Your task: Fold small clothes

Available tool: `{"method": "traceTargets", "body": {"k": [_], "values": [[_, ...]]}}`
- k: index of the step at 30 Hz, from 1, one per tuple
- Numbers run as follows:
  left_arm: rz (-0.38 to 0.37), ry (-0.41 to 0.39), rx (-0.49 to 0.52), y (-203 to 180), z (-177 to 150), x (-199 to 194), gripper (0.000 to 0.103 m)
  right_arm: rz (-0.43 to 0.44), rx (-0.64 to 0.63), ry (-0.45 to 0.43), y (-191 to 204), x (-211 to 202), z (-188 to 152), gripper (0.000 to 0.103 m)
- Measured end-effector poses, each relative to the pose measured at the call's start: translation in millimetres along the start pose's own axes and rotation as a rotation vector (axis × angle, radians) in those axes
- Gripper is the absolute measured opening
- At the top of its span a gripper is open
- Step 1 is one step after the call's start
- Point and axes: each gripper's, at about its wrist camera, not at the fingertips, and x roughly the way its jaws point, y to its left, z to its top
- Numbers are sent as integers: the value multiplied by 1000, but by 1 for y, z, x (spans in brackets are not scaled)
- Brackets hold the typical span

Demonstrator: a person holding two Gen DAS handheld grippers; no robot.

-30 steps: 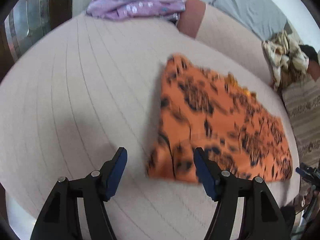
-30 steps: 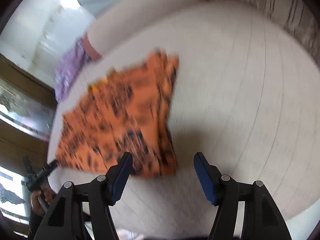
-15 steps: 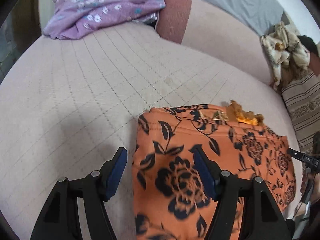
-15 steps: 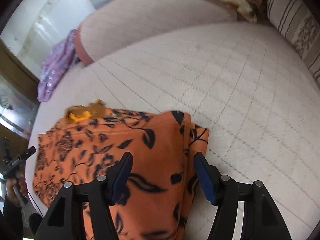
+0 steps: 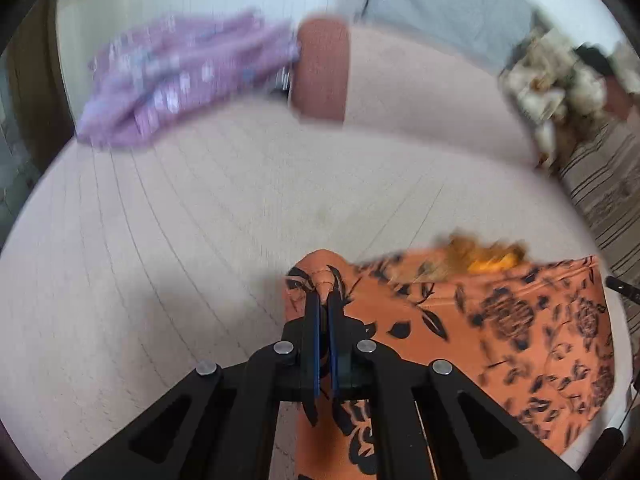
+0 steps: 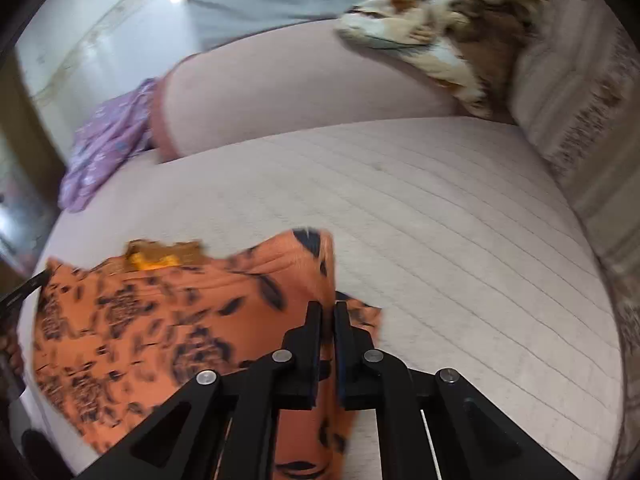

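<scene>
Claws first: our left claw (image 5: 324, 300) has just closed on a bunched corner of the orange cloth (image 5: 500, 328), and our right claw (image 6: 328, 312) has just closed on the opposite edge; between them the cloth lies on the pale cushion (image 6: 460, 240). We judge the fold goes best if we lift both together, keep the held edge taut, and carry it evenly across.
</scene>
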Motion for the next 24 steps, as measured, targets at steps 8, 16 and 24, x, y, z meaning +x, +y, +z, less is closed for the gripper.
{"method": "traceTargets", "body": {"k": [8, 16, 24], "values": [[68, -72, 51, -2, 3, -18, 47, 67, 162, 59, -33, 18, -21, 40], [34, -190, -8, 0, -25, -81, 56, 133, 76, 46, -6, 17, 1, 75], [-29, -180, -47, -15, -84, -101, 56, -9, 10, 86, 0, 35, -5, 6]]}}
